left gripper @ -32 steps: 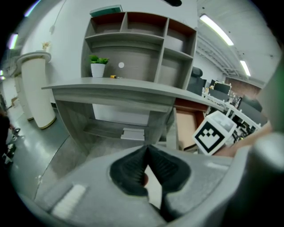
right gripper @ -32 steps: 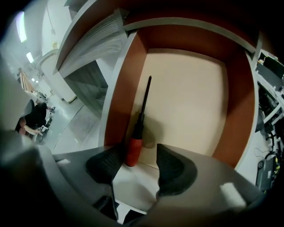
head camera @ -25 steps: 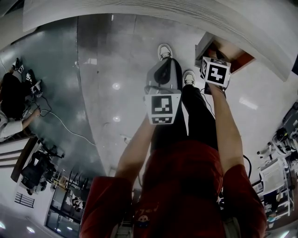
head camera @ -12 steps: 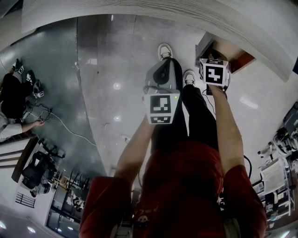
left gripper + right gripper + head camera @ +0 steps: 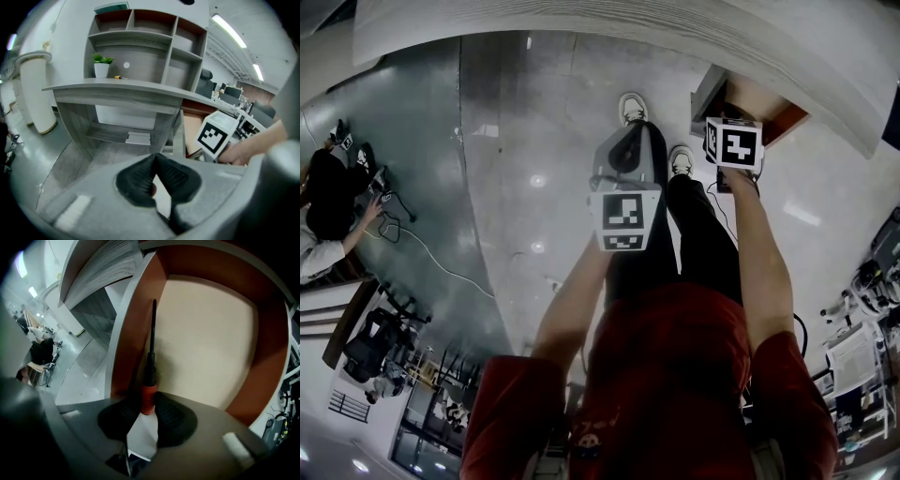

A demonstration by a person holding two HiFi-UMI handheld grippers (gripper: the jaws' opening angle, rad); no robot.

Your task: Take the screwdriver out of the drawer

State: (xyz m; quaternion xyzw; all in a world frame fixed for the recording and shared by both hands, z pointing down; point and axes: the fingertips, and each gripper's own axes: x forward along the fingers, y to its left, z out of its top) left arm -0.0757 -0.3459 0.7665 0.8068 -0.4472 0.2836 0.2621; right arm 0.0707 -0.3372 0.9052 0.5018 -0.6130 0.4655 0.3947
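Observation:
The screwdriver [image 5: 151, 362], with a black shaft and a red handle [image 5: 148, 397], lies along the left wall of the open drawer [image 5: 211, 333]. My right gripper [image 5: 148, 405] reaches steeply down into the drawer. Its jaws have just been closing and now press on the red handle between them. In the head view the right gripper's marker cube [image 5: 733, 143] hangs over the drawer [image 5: 773, 105]. My left gripper [image 5: 155, 155] hovers outside the drawer with its pads meeting at the tips and nothing between them.
A grey desk [image 5: 117, 91] with shelves stands ahead. A potted plant [image 5: 101, 65] sits on it, and a white cylinder [image 5: 35, 89] stands to its left. The holder's legs and shoes [image 5: 631, 103] are below. Another person [image 5: 328, 211] sits on the floor at far left among cables.
The right gripper's marker cube has tilted slightly over the drawer. The left gripper has stayed put. The seated person at far left has shifted an arm.

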